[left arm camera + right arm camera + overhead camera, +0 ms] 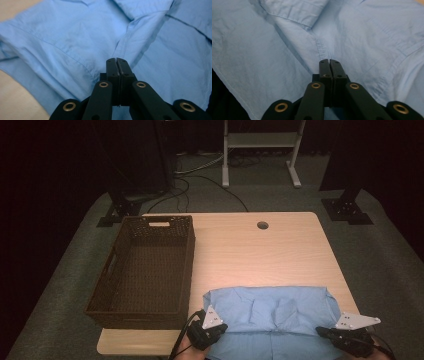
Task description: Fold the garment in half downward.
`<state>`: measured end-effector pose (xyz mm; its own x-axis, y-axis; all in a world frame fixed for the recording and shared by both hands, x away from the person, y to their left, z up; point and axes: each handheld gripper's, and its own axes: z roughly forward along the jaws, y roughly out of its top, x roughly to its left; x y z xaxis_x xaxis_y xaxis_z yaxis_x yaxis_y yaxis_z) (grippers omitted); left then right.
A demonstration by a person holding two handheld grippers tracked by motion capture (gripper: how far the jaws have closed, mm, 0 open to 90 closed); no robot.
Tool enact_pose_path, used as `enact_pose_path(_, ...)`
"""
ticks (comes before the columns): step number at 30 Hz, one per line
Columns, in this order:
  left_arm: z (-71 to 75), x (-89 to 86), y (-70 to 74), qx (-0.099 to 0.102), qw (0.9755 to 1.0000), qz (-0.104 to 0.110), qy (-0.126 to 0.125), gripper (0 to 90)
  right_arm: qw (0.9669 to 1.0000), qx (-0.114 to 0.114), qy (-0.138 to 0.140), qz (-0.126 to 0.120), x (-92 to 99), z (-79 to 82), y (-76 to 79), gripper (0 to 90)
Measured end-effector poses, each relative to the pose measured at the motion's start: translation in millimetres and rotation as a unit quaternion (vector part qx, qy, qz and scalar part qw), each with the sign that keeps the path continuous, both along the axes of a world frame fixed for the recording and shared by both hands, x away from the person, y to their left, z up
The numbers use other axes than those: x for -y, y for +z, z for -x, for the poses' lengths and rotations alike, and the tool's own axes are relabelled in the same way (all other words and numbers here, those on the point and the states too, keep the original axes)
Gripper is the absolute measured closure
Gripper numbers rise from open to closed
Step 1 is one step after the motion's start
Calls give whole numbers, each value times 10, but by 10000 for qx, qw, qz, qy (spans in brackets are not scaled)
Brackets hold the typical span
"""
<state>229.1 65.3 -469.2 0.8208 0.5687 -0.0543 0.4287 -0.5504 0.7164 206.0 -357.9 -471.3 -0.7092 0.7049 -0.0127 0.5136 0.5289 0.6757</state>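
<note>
Left gripper (pixel 206 330): black body, grey three-cornered plate on top, black cable trailed from it. Right gripper (pixel 345 334): same black build, grey plate with small holes. Black link arms carried brass-ringed pivots; jaws were flat, matte black.

I find no readable text, label, brand, number or sign: none on the shirt (pixel 272 312), none on the basket (pixel 145 265), none on the table (pixel 260 252), none on my claws.
</note>
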Motion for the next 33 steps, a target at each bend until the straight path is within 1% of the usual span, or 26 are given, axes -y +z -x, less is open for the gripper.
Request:
enact_pose_path(1, 0, 0, 0, 0, 10000, 0, 0, 898, 10000, 0, 0, 0, 0, 0, 0, 899)
enact_pose_path(2, -2, 3, -18, -32, 10000, -26, -19, 897, 10000, -21, -13, -66, 12, 3, -18, 900)
enact_pose_path(4, -10, 19, -25, -7, 10000, -76, -23, 897, 10000, -33, -17, -83, 15, -4, -19, 899)
enact_pose_path(7, -53, 56, -23, 111, 9998, -176, 8, 895, 10000, -20, -19, -76, 12, -19, -20, 899)
enact_pose_path(8, -109, 83, -23, 150, 9997, -205, 59, 894, 10000, 9, -48, -38, 7, -53, -18, 899)
enact_pose_path(9, -109, 83, -23, 150, 9997, -205, 59, 894, 10000, 9, -48, -38, 7, -53, -18, 899)
enact_pose_path(10, -142, 99, -23, 179, 9995, -227, 82, 893, 10000, 25, -86, -5, 7, -108, -16, 899)
enact_pose_path(11, -176, 116, -23, 190, 9995, -230, 125, 893, 10000, 25, -86, -5, 7, -108, -16, 899)
enact_pose_path(12, -250, 138, -23, 216, 9993, -252, 168, 893, 9999, 44, -117, 17, 14, -177, -15, 899)
enact_pose_path(13, -250, 138, -23, 216, 9993, -252, 168, 893, 9999, 44, -117, 17, 14, -177, -15, 899)
enact_pose_path(14, -337, 156, -25, 217, 9992, -234, 240, 892, 9999, 65, -145, 50, 21, -259, -12, 899)
enact_pose_path(15, -337, 156, -25, 217, 9992, -234, 240, 893, 9999, 65, -145, 50, 21, -259, -12, 899)
enact_pose_path(16, -430, 169, -28, 219, 9991, -219, 297, 893, 9998, 70, -170, 51, 28, -349, -12, 899)
enact_pose_path(17, -430, 169, -28, 219, 9991, -219, 297, 892, 9998, 70, -170, 51, 28, -349, -12, 899)
enact_pose_path(18, -512, 186, -30, 251, 9988, -219, 346, 892, 9997, 69, -210, 62, 37, -451, -10, 899)
enact_pose_path(19, -512, 186, -30, 251, 9988, -219, 346, 892, 9997, 69, -210, 62, 37, -451, -10, 899)
enact_pose_path(20, -576, 198, -30, 260, 9986, -232, 406, 892, 9997, 71, -225, 49, 42, -520, -11, 899)
enact_pose_path(21, -576, 198, -30, 260, 9986, -232, 406, 892, 9997, 71, -225, 49, 42, -520, -11, 899)
enact_pose_path(22, -597, 201, -32, 263, 9985, -212, 432, 892, 9997, 56, -235, 30, 45, -575, -10, 899)
enact_pose_path(24, -604, 192, -32, 231, 9986, -202, 431, 892, 9997, 56, -244, 29, 47, -596, -10, 899)
enact_pose_path(27, -593, 194, -32, 250, 9986, -207, 426, 888, 9997, 63, -248, 11, 51, -592, -14, 898)
enact_pose_path(29, -594, 184, -24, 216, 9987, -170, 419, 861, 9997, 84, -230, 24, 51, -589, -16, 892)
enact_pose_path(30, -591, 179, -17, 205, 9988, -131, 426, 838, 9997, 105, -215, 29, 49, -586, -17, 881)
enact_pose_path(31, -588, 175, -2, 218, 9987, -93, 440, 807, 9997, 120, -214, 33, 48, -581, -15, 830)
enact_pose_path(33, -587, 166, 40, 291, 9985, -46, 468, 716, 9996, 174, -208, -20, 54, -577, -16, 694)
